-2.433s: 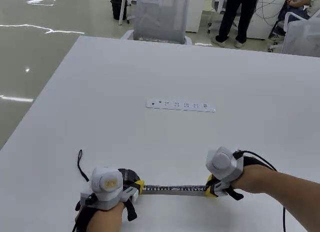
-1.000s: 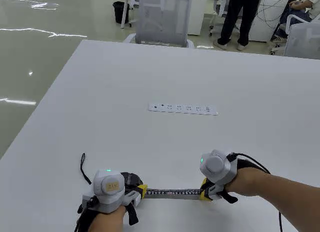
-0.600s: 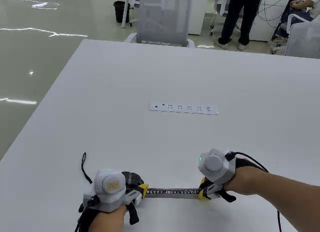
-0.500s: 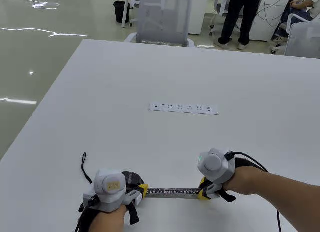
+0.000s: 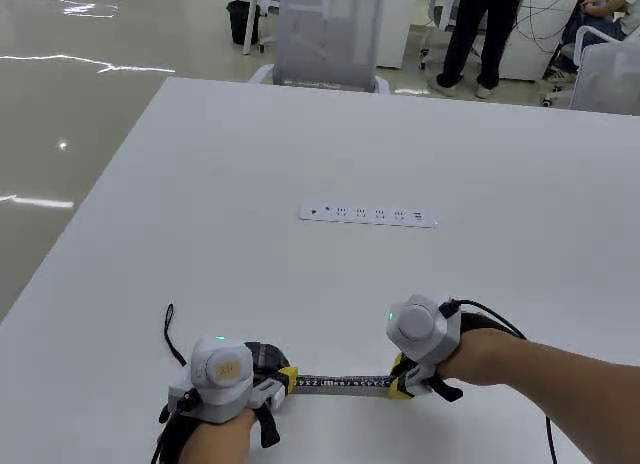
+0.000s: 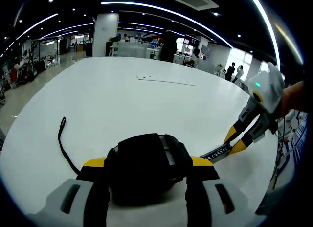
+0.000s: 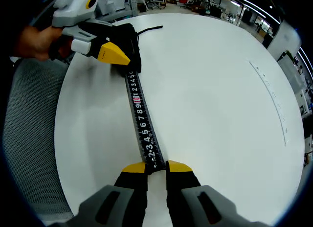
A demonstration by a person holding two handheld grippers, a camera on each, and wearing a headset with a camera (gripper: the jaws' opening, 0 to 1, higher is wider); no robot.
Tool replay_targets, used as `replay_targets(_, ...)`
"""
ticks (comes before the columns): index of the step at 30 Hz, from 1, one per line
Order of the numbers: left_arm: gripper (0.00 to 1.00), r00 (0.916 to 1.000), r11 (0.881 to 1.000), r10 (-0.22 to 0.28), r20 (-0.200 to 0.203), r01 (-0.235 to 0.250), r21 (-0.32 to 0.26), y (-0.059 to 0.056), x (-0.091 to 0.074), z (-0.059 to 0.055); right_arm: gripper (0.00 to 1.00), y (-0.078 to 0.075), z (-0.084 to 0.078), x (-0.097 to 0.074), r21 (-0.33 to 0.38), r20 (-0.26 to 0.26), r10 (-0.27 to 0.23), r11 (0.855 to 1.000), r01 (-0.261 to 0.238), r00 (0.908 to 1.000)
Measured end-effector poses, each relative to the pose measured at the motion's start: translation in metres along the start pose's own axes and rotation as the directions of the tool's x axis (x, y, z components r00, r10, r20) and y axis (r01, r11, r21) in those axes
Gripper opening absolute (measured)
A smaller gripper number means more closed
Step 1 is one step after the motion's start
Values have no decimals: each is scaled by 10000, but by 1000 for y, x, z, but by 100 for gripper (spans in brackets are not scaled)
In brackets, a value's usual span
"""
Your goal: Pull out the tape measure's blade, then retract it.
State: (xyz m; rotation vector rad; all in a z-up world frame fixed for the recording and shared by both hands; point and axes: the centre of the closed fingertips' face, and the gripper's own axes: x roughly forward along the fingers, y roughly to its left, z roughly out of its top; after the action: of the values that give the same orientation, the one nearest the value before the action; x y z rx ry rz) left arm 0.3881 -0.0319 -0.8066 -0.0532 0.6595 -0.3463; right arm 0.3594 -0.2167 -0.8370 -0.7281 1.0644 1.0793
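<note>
The tape measure case (image 7: 131,45) is clamped between the jaws of the left claw (image 6: 148,162) and rests on the bench (image 5: 300,134) near its front edge. The blade (image 7: 141,117) runs out of the case in a short, straight length, and its free end is pinched by the closed right claw (image 7: 156,167).

For the blade travel in hand (outward or return cannot be told from this moment), the following is advised:
- The case is to be held firm.
- The right claw is to be moved along the blade's own line, low over the bench.
- On the return, the pinch is to be released only once the end meets the case, so that whip and twist are avoided.

Counted: one tape measure, one lanyard (image 5: 168,332), one power strip (image 5: 367,215), two claws.
</note>
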Motion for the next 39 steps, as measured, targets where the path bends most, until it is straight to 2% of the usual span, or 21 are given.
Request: replay_targets(39, 60, 9999, 9999, -94, -78, 95, 65, 0, 0, 0, 13, 10, 22, 9, -125, 21, 174, 9998, -173, 9998)
